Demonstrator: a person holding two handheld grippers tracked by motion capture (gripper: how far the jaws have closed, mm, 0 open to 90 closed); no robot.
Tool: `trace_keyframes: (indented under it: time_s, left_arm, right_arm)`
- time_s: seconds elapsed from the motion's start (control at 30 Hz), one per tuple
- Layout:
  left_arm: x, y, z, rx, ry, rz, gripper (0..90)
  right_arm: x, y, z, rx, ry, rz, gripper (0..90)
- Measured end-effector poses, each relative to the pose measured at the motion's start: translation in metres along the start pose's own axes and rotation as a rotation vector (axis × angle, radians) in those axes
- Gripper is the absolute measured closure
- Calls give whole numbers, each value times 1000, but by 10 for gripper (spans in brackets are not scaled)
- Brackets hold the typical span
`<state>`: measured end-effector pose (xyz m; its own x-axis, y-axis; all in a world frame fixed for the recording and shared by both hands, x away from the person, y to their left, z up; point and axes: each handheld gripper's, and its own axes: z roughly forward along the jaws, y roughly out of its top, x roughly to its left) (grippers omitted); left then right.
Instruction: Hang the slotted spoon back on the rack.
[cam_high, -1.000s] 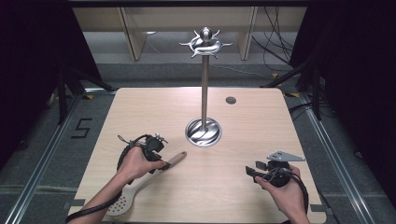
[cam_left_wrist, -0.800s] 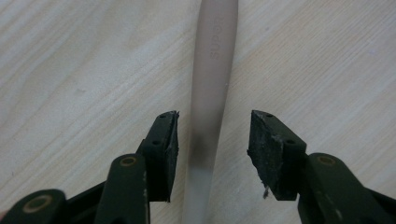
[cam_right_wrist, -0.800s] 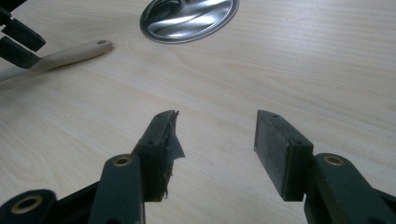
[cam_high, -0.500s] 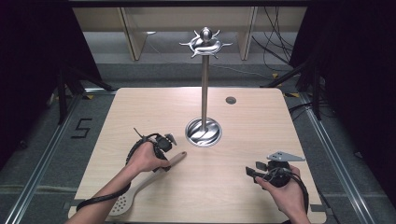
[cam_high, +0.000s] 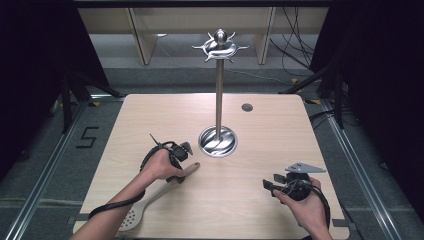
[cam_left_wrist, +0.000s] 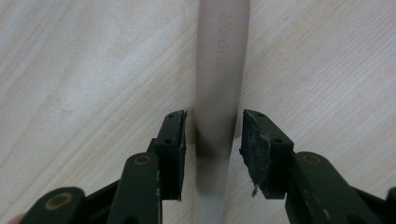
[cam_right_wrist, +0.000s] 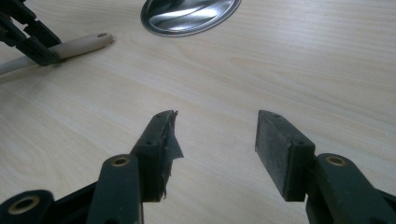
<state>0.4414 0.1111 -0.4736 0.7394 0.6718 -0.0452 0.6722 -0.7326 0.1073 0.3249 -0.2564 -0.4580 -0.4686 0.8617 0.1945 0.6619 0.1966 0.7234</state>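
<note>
While my left gripper (cam_high: 182, 150) comes down over the slotted spatula (cam_high: 150, 200) in the high view, the utensil lies flat on the wooden surface (cam_high: 260, 130), its handle end pointing toward the steel base of the utensil stand (cam_high: 218, 140) and its perforated head near the front edge. My right gripper (cam_high: 272, 186) waits well apart at the front right, in the person's hand.

From the left gripper view, the fingers (cam_left_wrist: 170, 140) stand spread on either side of the beige handle (cam_left_wrist: 219, 93), a narrow gap on each side, nothing pinched yet. Lettering is moulded into the handle just ahead of them.

From the right gripper view, the right fingers (cam_right_wrist: 280, 144) are spread wide over bare wood, holding nothing; the handle tip with its hanging hole (cam_right_wrist: 88, 42) lies just short of the stand's base (cam_right_wrist: 191, 14).

I judge the spatula light and stiff, its smooth handle a little slippery, so I would close squarely across the handle where I straddle it now. A grip this far from the head may let the long end sag or swing on the lift.
</note>
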Motion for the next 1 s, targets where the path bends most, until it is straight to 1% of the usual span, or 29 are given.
trace_keyframes:
  time_s: [0.03, 0.07, 0.1, 0.17, 0.2, 0.23, 0.27, 0.3, 0.33, 0.4, 0.43, 0.47, 0.53, 0.6, 0.63, 0.67, 0.7, 0.73, 0.77, 0.8, 0.83, 0.87, 0.9, 0.97, 1.0]
  left_arm:
    - [0, 0, 0, 6, -1, 5, 607]
    - [0, 1, 1, 2, -1, 6, 611]
    - [0, 1, 2, -3, -4, 10, 613]
    - [0, 1, 2, 4, 0, 14, 619]
    - [0, 1, 3, 8, -3, 11, 628]
    - [1, 1, 3, 11, -6, 12, 634]
    - [1, 1, 3, 12, -2, 9, 642]
    - [1, 1, 3, 9, 0, -3, 655]
    - [2, 1, 4, 8, -10, 3, 662]
    - [2, 1, 4, 8, -15, 3, 679]
    - [2, 1, 3, 12, 1, 9, 687]
    - [0, 1, 3, 8, 18, -2, 692]
    - [-1, 0, 3, 7, 19, 7, 698]
    - [-2, 0, 2, 10, 37, 20, 702]
    - [-3, -1, 3, 1, 36, 11, 702]
    - [-3, -1, 3, 6, 37, 21, 704]
    - [-3, -1, 3, 9, 17, 36, 705]
    - [-4, -2, 3, 6, 26, 36, 705]
    - [-5, -3, 3, -9, 42, 32, 706]
    - [-6, -4, 2, -15, 53, 28, 707]
    - [-7, -5, 2, -26, 54, 29, 707]
    - [-7, -5, 1, -27, 14, 34, 707]
    - [-8, -7, 0, -37, 15, 17, 708]
    - [-8, -10, -4, -64, 21, 11, 708]
    - [-8, -12, -7, -73, 20, 17, 708]
  right_arm:
    - [3, 0, 0, 13, 21, 43, 480]
    - [3, 0, 0, 12, 24, 47, 480]
    - [3, -1, 0, 12, 24, 48, 479]
    - [3, -1, 1, 15, 24, 48, 479]
    - [2, -1, 2, 5, 37, 35, 477]
    - [2, -1, 3, 0, 42, 33, 477]
    - [2, -1, 2, 6, 36, 35, 476]
    - [3, -1, 2, 20, 36, 58, 476]
    - [3, -1, 2, 18, 37, 57, 475]
    - [3, -1, 2, 20, 37, 57, 475]
    - [3, -1, 2, 20, 38, 57, 474]
    - [2, -1, 1, 23, 21, 40, 474]
    - [2, -1, 1, 24, 21, 39, 473]
    - [2, -1, 1, 21, 21, 32, 472]
    - [2, -1, 1, 21, 21, 32, 472]
    - [2, -1, 1, 23, 25, 37, 472]
    - [2, -1, 1, 21, 21, 31, 472]
    - [3, -1, 1, 26, 28, 43, 472]
    - [3, -1, 1, 30, 29, 52, 471]
    - [3, -1, 1, 30, 29, 52, 471]
    - [3, -1, 1, 31, 29, 52, 471]
    - [3, -1, 1, 31, 29, 53, 471]
    - [3, -1, 2, 27, 29, 48, 471]
    - [3, -1, 1, 30, 29, 53, 471]
    - [3, -1, 1, 30, 29, 53, 471]
